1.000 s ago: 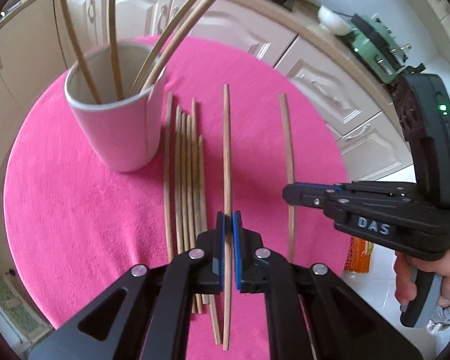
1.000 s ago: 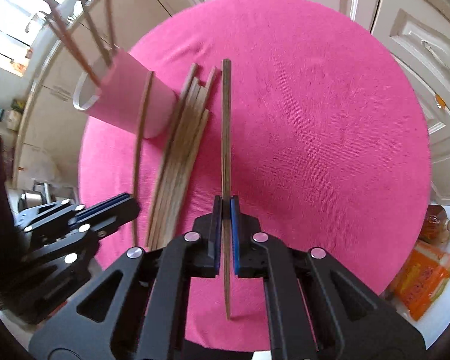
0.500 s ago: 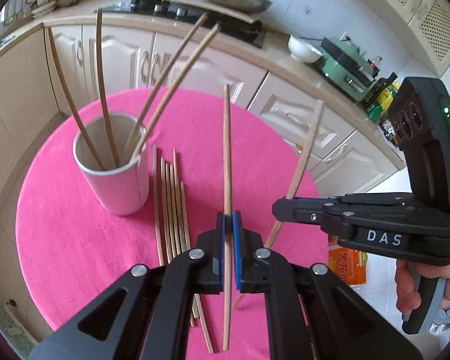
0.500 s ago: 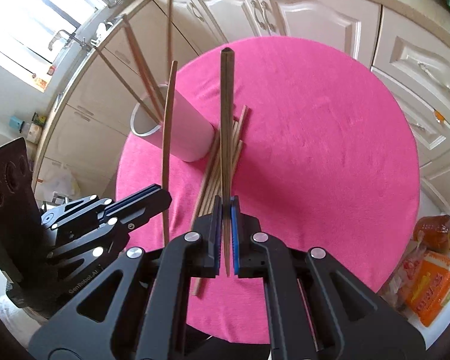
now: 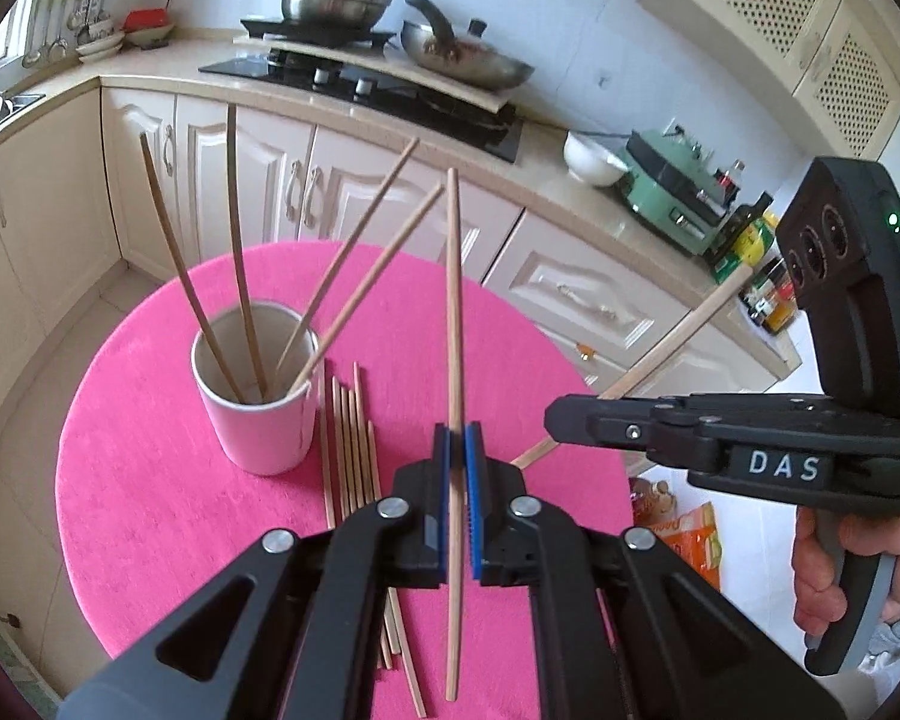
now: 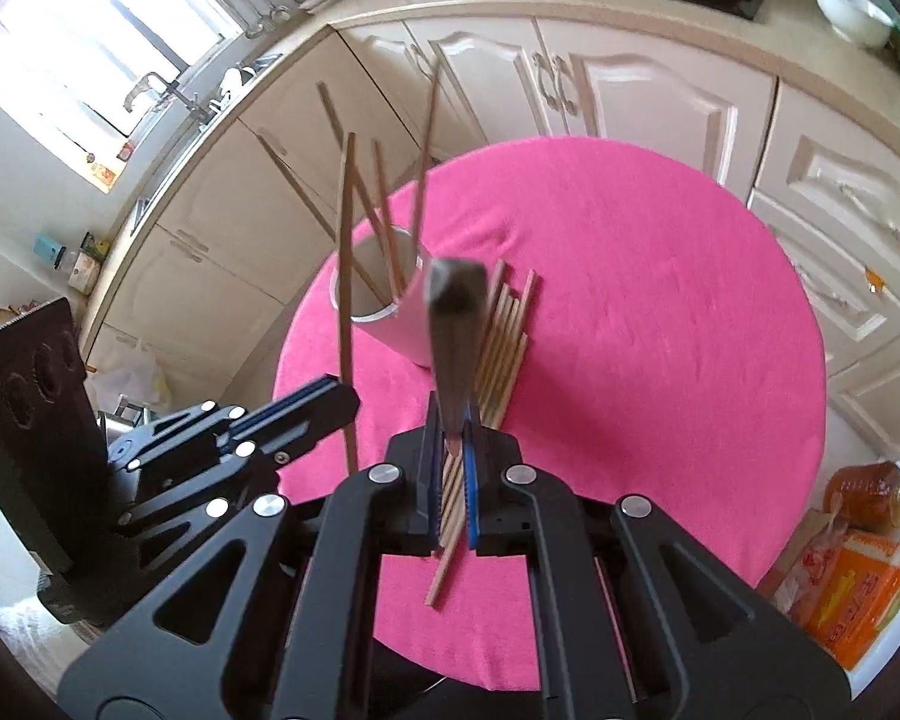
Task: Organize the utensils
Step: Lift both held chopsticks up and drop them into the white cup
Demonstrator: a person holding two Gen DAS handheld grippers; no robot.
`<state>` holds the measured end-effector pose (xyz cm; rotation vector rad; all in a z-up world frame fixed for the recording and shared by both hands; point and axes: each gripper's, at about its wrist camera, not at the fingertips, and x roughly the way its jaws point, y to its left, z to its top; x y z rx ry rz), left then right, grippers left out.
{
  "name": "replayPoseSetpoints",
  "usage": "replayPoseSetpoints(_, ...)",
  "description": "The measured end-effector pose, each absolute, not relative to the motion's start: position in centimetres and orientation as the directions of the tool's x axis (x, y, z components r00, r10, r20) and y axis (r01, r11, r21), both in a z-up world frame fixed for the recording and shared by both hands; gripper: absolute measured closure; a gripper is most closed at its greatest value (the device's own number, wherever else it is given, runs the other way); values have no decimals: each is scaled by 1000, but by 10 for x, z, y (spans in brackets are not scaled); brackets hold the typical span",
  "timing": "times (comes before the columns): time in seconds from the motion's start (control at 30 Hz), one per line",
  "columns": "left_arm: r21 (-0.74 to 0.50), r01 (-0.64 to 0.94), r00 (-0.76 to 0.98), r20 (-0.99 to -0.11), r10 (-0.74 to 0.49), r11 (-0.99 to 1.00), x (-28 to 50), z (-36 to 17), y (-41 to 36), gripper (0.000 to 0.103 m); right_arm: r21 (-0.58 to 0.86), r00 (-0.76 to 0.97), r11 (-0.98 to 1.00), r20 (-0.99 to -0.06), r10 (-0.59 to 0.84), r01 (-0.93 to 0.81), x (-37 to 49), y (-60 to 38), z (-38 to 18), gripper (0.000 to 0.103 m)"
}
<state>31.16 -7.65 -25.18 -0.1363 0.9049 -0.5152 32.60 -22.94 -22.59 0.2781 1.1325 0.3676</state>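
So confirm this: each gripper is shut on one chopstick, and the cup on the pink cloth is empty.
Not empty. The left wrist view shows four chopsticks standing in the cup. The rest holds: left gripper and right gripper each clamp one chopstick over the pink cloth.

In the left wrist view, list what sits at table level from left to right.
White cup holding four chopsticks → loose chopsticks lying on the pink cloth → chopstick clamped in the left gripper → right gripper with its chopstick.

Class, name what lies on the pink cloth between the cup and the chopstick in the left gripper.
A row of loose chopsticks lies flat beside the cup, seen in the left wrist view.
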Motion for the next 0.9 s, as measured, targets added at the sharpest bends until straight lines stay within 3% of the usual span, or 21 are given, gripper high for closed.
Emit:
replayPoseSetpoints(0.3,-333,376,571,-651,-500,864,313,-223,-63,98,365,429,908,-801,418,-204,333,-211,-186,97)
replayPoseSetpoints(0.9,-279,307,783,-469,-408,910,383,-183,-19,98,304,487,912,-773,406,-277,385,-171,-143,97)
